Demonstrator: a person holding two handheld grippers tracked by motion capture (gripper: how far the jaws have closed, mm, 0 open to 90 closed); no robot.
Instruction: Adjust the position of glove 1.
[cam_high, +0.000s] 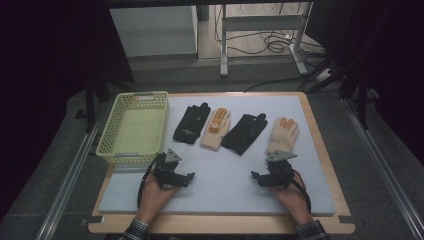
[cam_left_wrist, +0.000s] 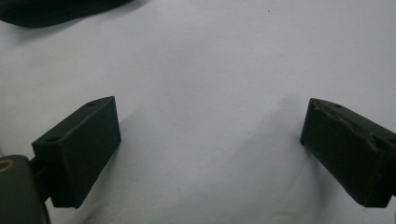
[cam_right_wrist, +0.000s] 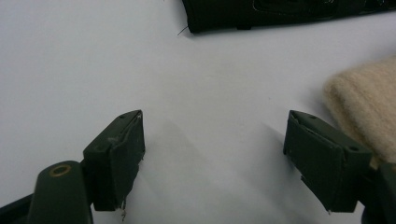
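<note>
- High view is dim, dark at left and right edges; the white mat (cam_high: 220, 170) is evenly lit.
- Gripper views: soft shadows under the jaws, near parts slightly blurred, no glare.

We see a wooden table (cam_high: 327, 165) covered by a pale blue-grey mat (cam_high: 225, 170). On the mat, four gloves lie in a row: a black glove (cam_high: 191, 123), a cream glove with orange fingers (cam_high: 215, 129), a second black glove (cam_high: 245, 132) and a second cream glove (cam_high: 282, 135). At the mat's left edge stands a pale yellow plastic basket (cam_high: 134, 127).
</note>
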